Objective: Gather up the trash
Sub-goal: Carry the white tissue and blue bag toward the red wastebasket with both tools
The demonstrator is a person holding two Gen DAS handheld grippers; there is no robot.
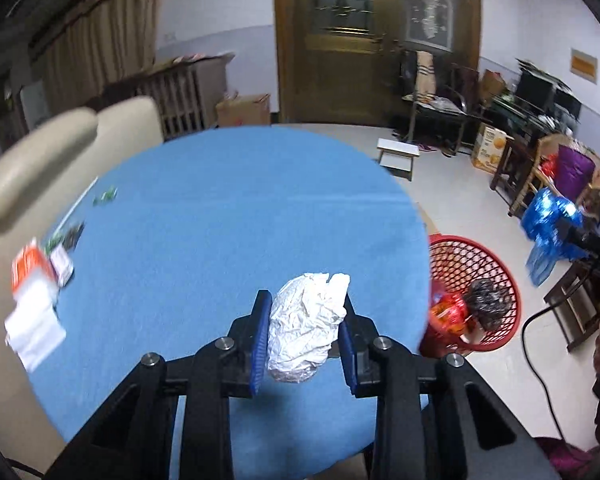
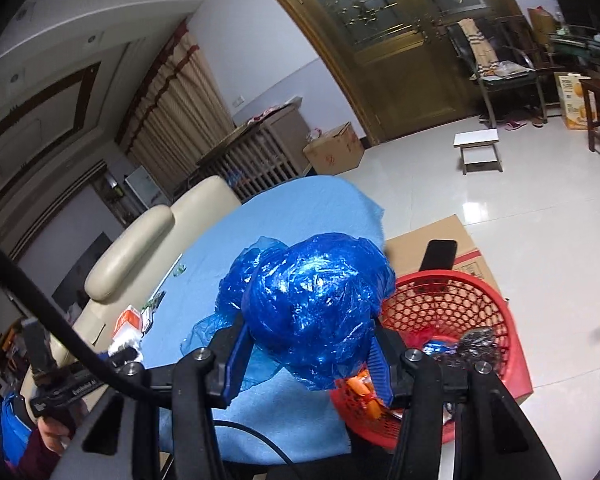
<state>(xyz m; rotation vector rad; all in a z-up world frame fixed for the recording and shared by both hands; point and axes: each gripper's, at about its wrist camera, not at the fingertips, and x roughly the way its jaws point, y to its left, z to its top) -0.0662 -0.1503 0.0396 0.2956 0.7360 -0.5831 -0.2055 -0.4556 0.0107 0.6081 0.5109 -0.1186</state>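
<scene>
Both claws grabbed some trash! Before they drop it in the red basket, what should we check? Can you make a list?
1. Left gripper pinching the white paper ball: ok.
2. Right gripper clamping the blue plastic bag: ok.
3. Red basket within sight beside the blue table: ok.
4. Room left in the basket: ok, only a few pieces inside.
5. Either load over the basket: not ok yet.
6. Table cleared: not ok, wrappers remain.

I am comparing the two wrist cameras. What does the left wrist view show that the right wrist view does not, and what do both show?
Only the left wrist view shows the left gripper shut on a crumpled white paper ball.

Only the right wrist view shows the cardboard box behind the basket, and the right gripper close up, shut on a blue plastic bag.

Both show the blue tablecloth, the red basket and the white stool.
</scene>
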